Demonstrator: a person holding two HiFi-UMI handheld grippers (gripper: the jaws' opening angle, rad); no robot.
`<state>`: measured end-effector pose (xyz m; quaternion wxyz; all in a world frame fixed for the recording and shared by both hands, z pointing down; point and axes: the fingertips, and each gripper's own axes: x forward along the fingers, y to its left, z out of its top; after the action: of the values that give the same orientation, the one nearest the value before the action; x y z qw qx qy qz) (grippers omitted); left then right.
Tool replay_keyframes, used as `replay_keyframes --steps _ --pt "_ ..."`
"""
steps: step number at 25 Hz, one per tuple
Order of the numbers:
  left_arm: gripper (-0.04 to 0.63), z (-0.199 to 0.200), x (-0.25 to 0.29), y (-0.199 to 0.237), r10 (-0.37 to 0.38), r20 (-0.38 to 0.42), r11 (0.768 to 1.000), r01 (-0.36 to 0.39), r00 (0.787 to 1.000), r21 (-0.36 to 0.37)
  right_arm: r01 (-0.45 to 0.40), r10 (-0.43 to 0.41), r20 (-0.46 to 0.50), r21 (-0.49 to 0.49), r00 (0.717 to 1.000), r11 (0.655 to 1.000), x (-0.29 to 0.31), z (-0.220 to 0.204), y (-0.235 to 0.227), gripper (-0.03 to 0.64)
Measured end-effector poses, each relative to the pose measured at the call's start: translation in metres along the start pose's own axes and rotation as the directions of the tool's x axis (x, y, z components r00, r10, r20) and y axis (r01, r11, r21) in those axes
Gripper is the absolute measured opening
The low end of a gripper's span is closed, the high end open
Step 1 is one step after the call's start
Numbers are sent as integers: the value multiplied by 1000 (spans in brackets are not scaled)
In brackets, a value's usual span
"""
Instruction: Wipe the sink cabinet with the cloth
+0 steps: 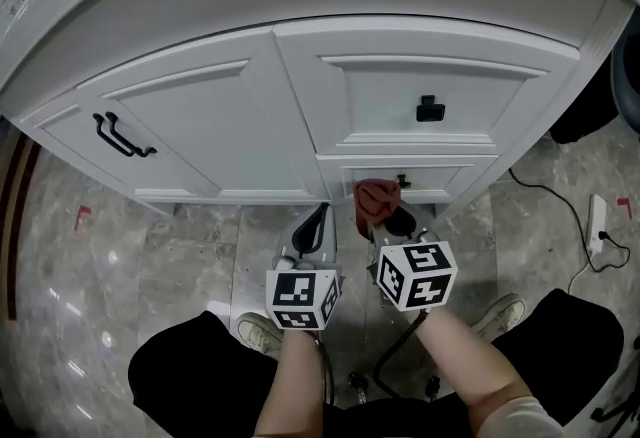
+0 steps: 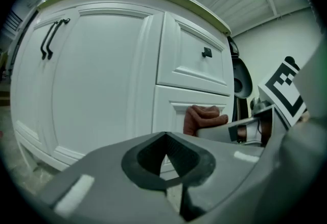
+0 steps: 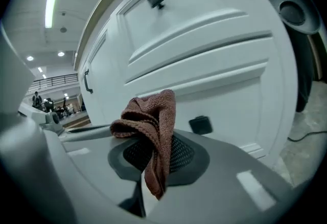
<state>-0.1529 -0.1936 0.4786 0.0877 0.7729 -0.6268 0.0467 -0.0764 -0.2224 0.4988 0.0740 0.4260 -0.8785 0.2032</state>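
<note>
The white sink cabinet [image 1: 250, 116] fills the upper part of the head view, with a door at left and two drawers at right. My right gripper [image 1: 385, 218] is shut on a reddish-brown cloth [image 1: 375, 198], held close to the lower drawer front [image 1: 425, 176] near its black knob [image 1: 403, 181]. In the right gripper view the cloth [image 3: 150, 126] bunches between the jaws, just before the lower drawer [image 3: 230, 110]. My left gripper [image 1: 312, 231] hangs beside it, shut and empty, pointing at the cabinet's base. The left gripper view shows the cloth [image 2: 202, 118] at the right.
A black bar handle [image 1: 122, 138] sits on the left door and a black knob [image 1: 430, 109] on the upper drawer. The floor is grey marble tile [image 1: 150, 266]. A white power strip [image 1: 598, 224] with a black cable lies at right. My shoes [image 1: 258, 331] stand below.
</note>
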Motion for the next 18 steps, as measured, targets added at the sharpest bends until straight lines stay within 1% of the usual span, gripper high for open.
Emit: replay_keyframes --steps 2,5,7,9,11,15,18 --pt "0 -3 -8 17 28 -5 1000 -28 1000 -4 -43 42 -30 -25 999 999 20 -11 21 81" --pt "0 -3 -18 39 62 -2 998 -62 998 -15 -81 79 -57 -32 995 996 44 -21 41 81" --pt "0 -2 -22 51 82 8 996 -82 997 -36 -86 84 -58 -23 995 996 56 -23 47 81" --pt "0 -3 -22 54 86 17 995 -85 996 -57 -79 79 -57 -2 995 997 62 -23 46 81" --pt "0 -5 -19 49 69 16 996 -68 997 -55 -69 70 -57 19 996 997 63 -22 42 81" --pt "2 -10 -11 28 10 -5 1000 -10 1000 -18 -25 27 -54 33 998 999 54 -23 25 81" --pt "2 -13 -8 20 -12 -10 1000 12 1000 -21 26 -24 -54 34 998 999 47 -23 6 81"
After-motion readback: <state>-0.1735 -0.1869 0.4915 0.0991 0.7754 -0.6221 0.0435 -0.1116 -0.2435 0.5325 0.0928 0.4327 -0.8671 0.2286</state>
